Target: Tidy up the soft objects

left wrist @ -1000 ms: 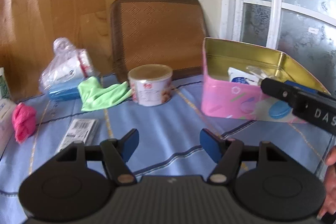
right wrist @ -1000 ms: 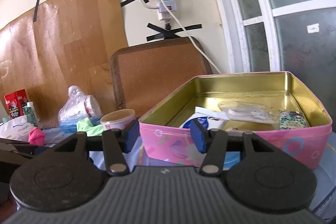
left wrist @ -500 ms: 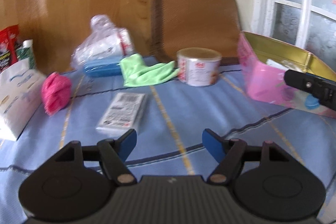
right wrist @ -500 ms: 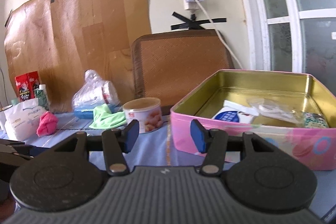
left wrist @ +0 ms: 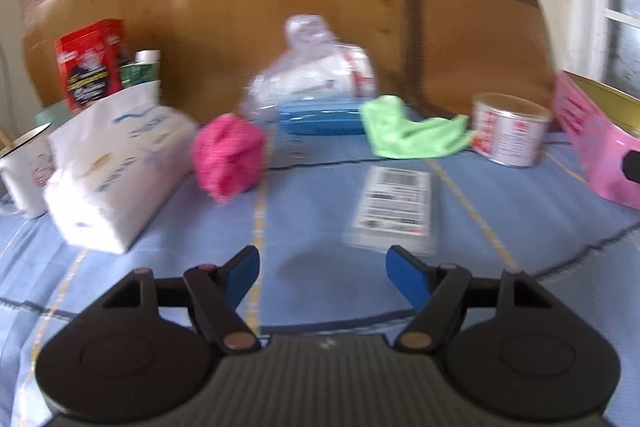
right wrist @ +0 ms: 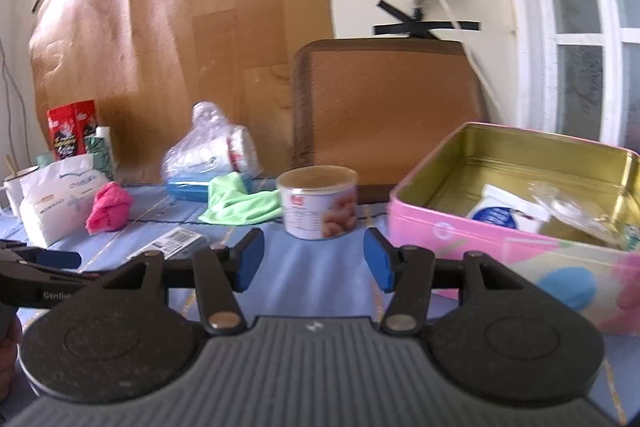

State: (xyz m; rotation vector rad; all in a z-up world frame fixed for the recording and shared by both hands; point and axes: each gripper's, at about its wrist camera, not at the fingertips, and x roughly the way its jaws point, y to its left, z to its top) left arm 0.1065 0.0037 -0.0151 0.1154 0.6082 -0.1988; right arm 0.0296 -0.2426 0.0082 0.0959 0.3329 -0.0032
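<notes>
1. Blue tablecloth w/ yellow stripes, brown board behind; left wrist view is blurred.
2. Left gripper hovers over the cloth, jaws spread wide, nothing between.
3. Pink cloth ball ahead-left, just beside white tissue pack. Green cloth farther back, near the can. Barcoded flat packet lies just ahead-right.
4. Right wrist view: right gripper jaws apart, empty, pointing at the can.
5. Pink tin box at right, lid off, w/ small packets inside. Pink ball & green cloth lie outside it, to the left.
</notes>
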